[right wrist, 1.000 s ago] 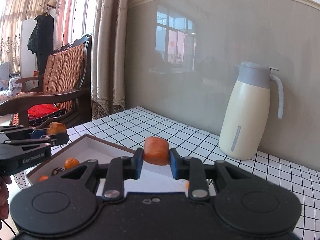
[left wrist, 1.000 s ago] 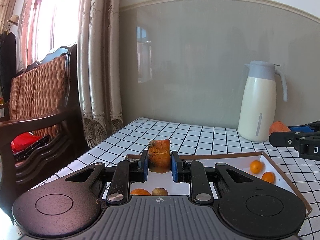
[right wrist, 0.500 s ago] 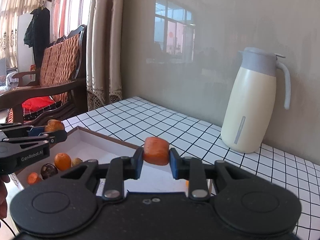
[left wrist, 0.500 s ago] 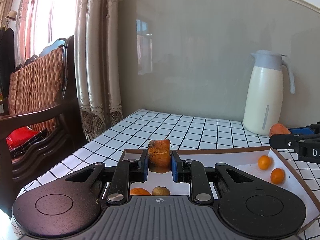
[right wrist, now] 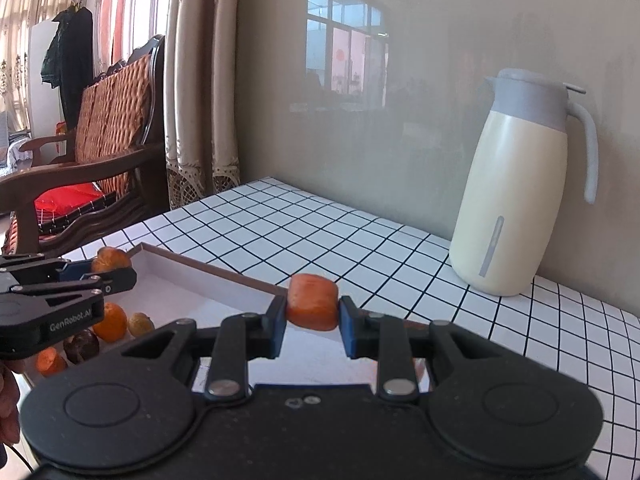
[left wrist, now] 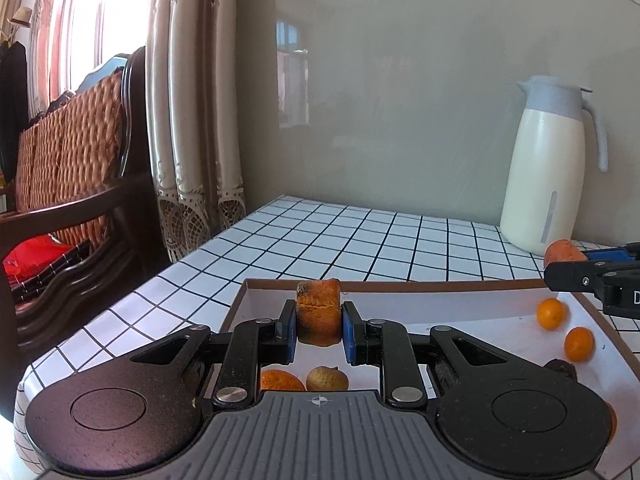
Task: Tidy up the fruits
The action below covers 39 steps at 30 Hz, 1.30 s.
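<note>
Item: fruit-sorting, carry stage. The left gripper (left wrist: 319, 330) is seen closed on a browned orange fruit chunk (left wrist: 319, 311), which is held clear above the near left part of a shallow white box (left wrist: 480, 303) set on a checked table (left wrist: 340, 240). The right gripper (right wrist: 313, 322) is likewise closed on a smoother orange piece (right wrist: 313, 301), held over the box's far rim. Loose contents are recorded in the left view: two small oranges (left wrist: 552, 313) at 3 o'clock, a tangerine (left wrist: 280, 381) and a tan fruit (left wrist: 327, 378) at 6 o'clock beneath the jaws. A cream jug (left wrist: 548, 168) is noted at 1 o'clock. Judged step: delivery into the box. Lowering, then opening over bare floor, is called for next.
</note>
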Each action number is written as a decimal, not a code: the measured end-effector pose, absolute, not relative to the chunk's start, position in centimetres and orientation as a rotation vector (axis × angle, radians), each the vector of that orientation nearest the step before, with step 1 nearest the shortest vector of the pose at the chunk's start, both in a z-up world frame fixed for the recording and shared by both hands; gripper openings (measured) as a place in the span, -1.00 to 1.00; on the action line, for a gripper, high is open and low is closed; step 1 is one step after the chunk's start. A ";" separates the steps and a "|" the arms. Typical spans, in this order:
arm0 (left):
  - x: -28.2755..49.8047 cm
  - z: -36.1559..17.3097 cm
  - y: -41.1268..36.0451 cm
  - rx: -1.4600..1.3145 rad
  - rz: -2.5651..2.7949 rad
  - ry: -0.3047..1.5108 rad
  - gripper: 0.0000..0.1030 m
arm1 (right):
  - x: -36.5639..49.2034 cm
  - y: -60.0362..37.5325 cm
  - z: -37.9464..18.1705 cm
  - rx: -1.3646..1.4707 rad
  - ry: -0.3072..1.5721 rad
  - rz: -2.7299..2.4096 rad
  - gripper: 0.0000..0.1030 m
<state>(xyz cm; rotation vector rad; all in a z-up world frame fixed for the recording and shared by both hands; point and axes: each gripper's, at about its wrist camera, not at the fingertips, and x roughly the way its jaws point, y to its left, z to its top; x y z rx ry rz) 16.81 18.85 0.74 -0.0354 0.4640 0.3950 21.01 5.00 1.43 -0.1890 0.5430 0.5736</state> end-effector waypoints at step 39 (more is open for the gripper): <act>17.7 1.0 19.0 -0.024 0.450 0.428 1.00 | 23.0 4.4 0.1 -0.161 0.514 0.497 0.89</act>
